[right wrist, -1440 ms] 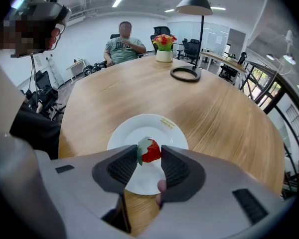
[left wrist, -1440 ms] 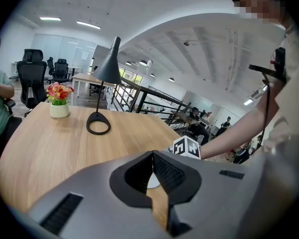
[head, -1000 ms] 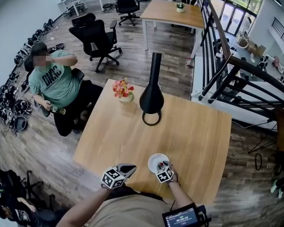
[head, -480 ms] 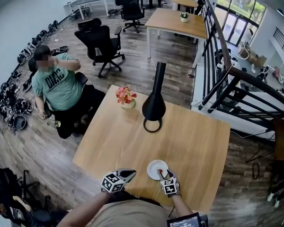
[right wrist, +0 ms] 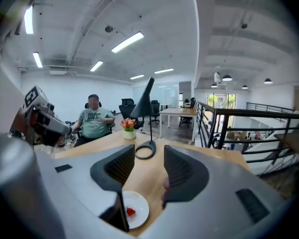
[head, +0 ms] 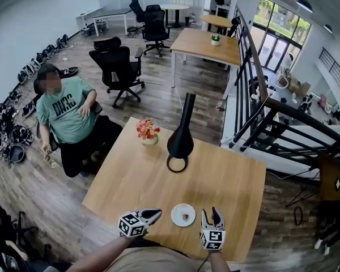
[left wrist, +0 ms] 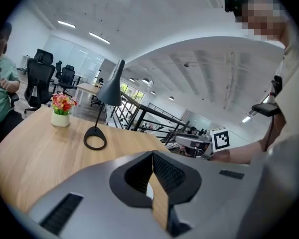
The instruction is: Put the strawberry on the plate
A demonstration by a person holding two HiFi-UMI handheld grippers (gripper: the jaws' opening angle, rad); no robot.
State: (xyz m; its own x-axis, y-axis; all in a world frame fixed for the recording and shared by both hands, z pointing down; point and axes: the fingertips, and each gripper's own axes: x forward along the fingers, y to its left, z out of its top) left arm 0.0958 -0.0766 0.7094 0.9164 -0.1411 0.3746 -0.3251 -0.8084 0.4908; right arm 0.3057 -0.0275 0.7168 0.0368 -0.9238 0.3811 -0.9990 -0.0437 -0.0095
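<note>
A small red strawberry (head: 186, 216) lies on a white plate (head: 178, 219) near the table's front edge; in the right gripper view the strawberry (right wrist: 131, 211) rests on the plate (right wrist: 139, 207) low and left of the jaws. My right gripper (head: 211, 212) stands open and empty just right of the plate, its jaws wide apart in its own view (right wrist: 144, 167). My left gripper (head: 153, 213) sits left of the plate with its jaws shut together and nothing between them (left wrist: 152, 163).
A black desk lamp (head: 181, 137) and a small flower pot (head: 148, 131) stand at the far side of the wooden table (head: 226, 180). A seated person (head: 65, 115) is by the table's left side. A stair railing (head: 283, 129) runs along the right.
My right gripper has let go of the strawberry on the plate, opened, and drawn back to the right of the plate. The left gripper has barely moved.
</note>
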